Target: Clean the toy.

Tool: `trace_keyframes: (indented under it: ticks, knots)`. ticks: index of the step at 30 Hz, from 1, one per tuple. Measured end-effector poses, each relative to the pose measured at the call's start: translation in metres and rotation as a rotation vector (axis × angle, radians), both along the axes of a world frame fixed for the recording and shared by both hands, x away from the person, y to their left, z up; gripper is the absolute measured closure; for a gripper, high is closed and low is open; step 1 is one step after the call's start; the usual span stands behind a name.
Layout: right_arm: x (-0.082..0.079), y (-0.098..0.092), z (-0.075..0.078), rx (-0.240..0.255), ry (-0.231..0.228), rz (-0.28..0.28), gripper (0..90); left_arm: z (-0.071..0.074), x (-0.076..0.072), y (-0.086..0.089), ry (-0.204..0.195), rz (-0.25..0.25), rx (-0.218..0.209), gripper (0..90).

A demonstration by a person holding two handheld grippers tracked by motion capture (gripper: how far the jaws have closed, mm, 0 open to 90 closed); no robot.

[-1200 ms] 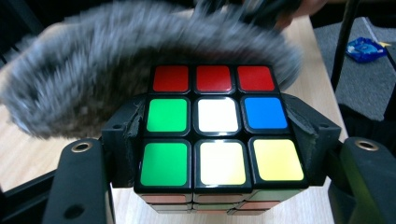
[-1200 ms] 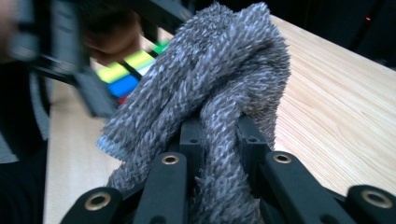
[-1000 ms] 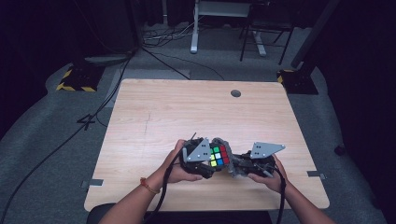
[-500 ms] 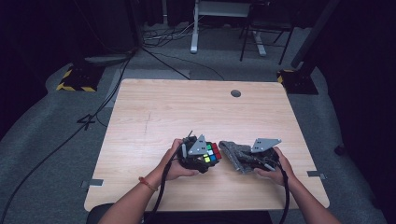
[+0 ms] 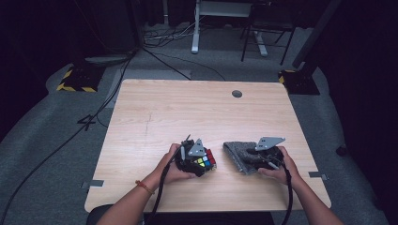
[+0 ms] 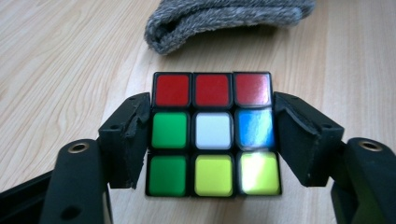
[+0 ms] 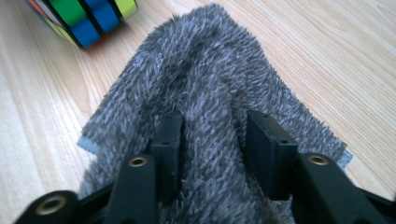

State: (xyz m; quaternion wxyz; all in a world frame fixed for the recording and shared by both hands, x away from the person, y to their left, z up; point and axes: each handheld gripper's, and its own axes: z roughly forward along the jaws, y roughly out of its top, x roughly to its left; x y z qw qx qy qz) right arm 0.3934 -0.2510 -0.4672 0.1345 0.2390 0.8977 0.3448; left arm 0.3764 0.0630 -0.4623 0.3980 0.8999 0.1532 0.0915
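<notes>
While the cloth [image 7: 210, 93] hides claw [image 7: 212, 140] tips.

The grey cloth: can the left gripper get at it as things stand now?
Probably not yet. The left gripper is shut on the cube, so its jaws are full. The cloth lies close ahead with bare table between, under the right gripper.

Wide open wooden table [image 5: 187, 112] ahead of both hands, bare right up to the small round grommet [image 5: 237, 93] near the far edge. Down front, puzzle cube [image 5: 202, 161] and grey fuzzy cloth [image 5: 239, 154] leave a narrow lane between them.
</notes>
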Motion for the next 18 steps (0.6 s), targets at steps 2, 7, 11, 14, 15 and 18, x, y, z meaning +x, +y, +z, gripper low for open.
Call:
trace_keyframes:
  ticks: [2,7,11,14,15,18]
  knots:
    - [-0.001,0.0,0.002,0.006,-0.007,0.001,52.5,0.002,0.0,0.003,0.005,0.003,-0.015,31.8]
    - [-0.003,-0.001,0.006,0.02,-0.021,-0.013,44.9,-0.001,-0.006,0.009,0.025,-0.001,0.031,29.0]
    - [-0.005,-0.001,0.013,0.049,-0.051,-0.021,42.7,-0.004,-0.013,0.018,0.049,-0.002,0.05,29.0]
    - [-0.01,0.004,0.017,0.068,-0.07,-0.004,41.0,-0.004,-0.021,0.019,0.051,-0.014,0.065,29.5]
    - [-0.013,0.006,0.018,0.073,-0.073,0.01,40.7,-0.004,-0.025,0.019,0.048,-0.024,0.072,29.7]
    - [-0.02,0.017,0.017,0.068,-0.073,0.061,39.8,-0.007,-0.037,0.018,0.063,-0.066,0.094,30.7]
